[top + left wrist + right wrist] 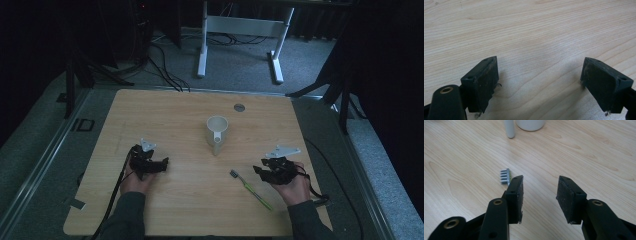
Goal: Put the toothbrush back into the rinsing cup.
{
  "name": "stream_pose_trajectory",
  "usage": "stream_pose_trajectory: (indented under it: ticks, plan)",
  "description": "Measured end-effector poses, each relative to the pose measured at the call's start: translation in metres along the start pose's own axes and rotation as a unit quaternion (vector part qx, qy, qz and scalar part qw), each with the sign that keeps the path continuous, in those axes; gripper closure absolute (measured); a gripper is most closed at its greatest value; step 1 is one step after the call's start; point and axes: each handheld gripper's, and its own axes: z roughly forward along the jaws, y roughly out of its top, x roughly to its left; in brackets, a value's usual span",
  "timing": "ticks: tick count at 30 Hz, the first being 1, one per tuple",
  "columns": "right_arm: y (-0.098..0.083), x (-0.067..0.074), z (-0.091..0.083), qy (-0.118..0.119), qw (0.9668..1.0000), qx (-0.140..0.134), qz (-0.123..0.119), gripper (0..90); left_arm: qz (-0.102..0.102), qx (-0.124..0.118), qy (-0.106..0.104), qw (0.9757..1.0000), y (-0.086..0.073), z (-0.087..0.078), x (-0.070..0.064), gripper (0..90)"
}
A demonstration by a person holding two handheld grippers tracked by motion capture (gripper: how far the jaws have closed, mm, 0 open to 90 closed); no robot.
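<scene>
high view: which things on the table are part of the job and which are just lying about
Likely part of the job:
- toothbrush, nearest the open right gripper
- white mug, standing upright mid-table
- left gripper, open over bare wood

Just lying about:
- grey round cap set in the table
- white desk frame on the floor behind

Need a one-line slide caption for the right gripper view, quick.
Open right gripper low over the wooden table, toothbrush head beside one jaw, white mug beyond.

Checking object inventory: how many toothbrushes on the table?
1. The toothbrush lies flat on the table, just left of the right claw, in front of the white cup.
</scene>
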Motion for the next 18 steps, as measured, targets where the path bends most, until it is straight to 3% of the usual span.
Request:
stream_pose_trajectory:
  ticks: [18]
  plan:
    - [0.005, 0.017, 0.007, 0.017, 0.9989, 0.039, -0.018, 63.3, -0.001, 0.000, 0.000, 1.0000, 0.000, 0.000, 0.000, 15.1]
